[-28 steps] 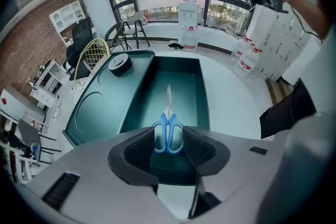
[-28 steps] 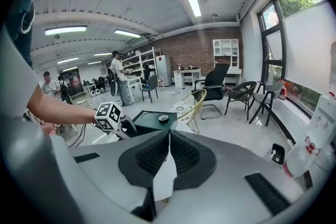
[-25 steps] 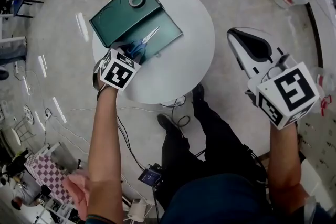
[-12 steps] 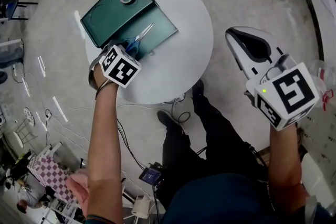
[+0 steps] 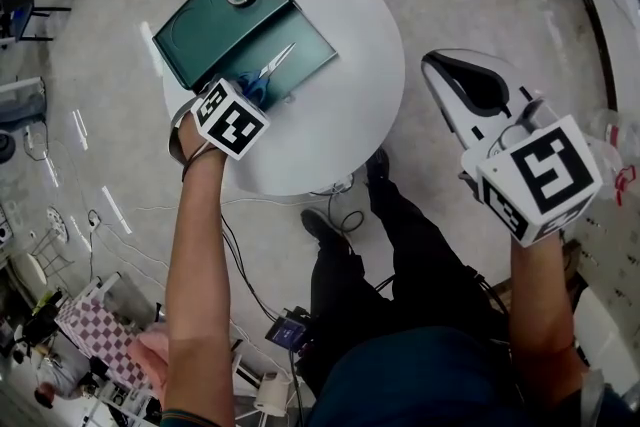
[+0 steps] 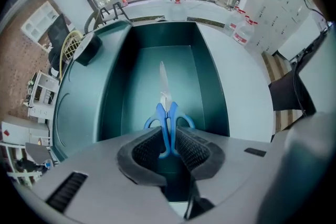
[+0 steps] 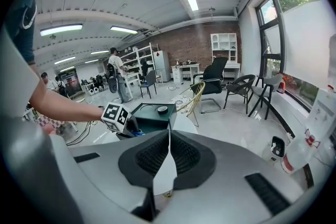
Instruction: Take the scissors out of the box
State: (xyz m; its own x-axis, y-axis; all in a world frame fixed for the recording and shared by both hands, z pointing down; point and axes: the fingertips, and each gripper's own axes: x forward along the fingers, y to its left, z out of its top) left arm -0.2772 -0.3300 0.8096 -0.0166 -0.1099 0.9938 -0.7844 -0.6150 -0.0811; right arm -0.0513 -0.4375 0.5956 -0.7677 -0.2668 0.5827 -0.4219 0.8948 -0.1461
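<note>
Scissors (image 6: 165, 113) lie flat on the floor of the open box (image 5: 195, 40), blades together and pointing away. Their blue handles sit at the box's near end, where a straight drop from above can reach them. The left gripper (image 6: 169, 143) points straight down over those handles. Its jaws have just been closing, and the pads (image 6: 194, 152) now flank the two inner bars of the handle loops. They seem to be pressing on the bars, while the loops' outer curves show outside the pads. Gripping there is probably meant to keep the blades shut and clear of the box walls for the lift. The box sits on the left part of the round table (image 5: 340, 105). Well to the right, past the table's edge, the right gripper (image 7: 168, 149) hangs above the floor, clenched on nothing and likely parked out of the way.
</note>
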